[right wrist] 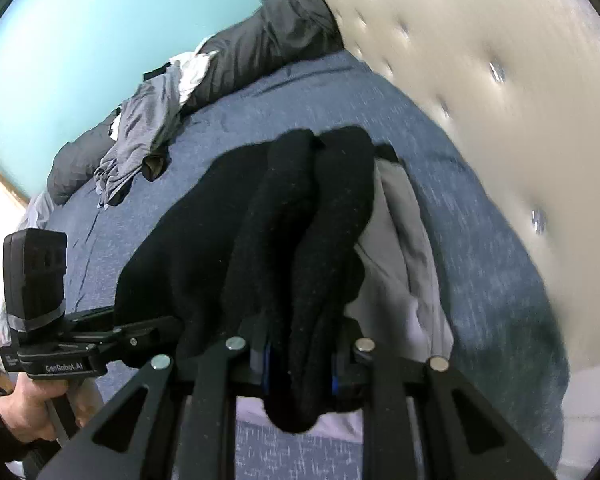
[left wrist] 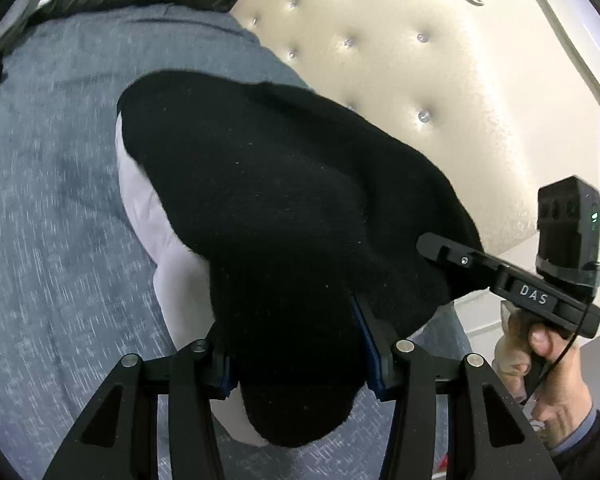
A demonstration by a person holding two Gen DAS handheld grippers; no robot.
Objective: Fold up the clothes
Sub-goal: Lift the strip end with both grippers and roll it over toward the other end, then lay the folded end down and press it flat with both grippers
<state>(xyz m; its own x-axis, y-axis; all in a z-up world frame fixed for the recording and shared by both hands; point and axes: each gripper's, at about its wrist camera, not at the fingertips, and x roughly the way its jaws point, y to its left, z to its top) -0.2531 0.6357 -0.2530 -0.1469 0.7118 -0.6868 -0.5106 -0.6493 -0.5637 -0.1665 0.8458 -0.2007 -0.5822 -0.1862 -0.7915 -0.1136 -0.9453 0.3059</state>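
Here we hold a black garment [left wrist: 284,216] between both grippers, above the blue-grey bedspread [left wrist: 48,208], which serves as our landmark. Furthest left on the bedspread, in the right wrist view, a heap of grey and dark clothes [right wrist: 140,128] lies against its far edge. Nearer, the left gripper [left wrist: 296,344] has its jaws closed on one bunched edge of the black garment, which hangs just over the bedspread with a white garment [left wrist: 148,216] underneath it, resting on the bedspread. The right gripper [right wrist: 300,364] is likewise clamped on thick folds of the black cloth. Right of the bedspread stands the cream tufted headboard [left wrist: 440,92], touching its edge.
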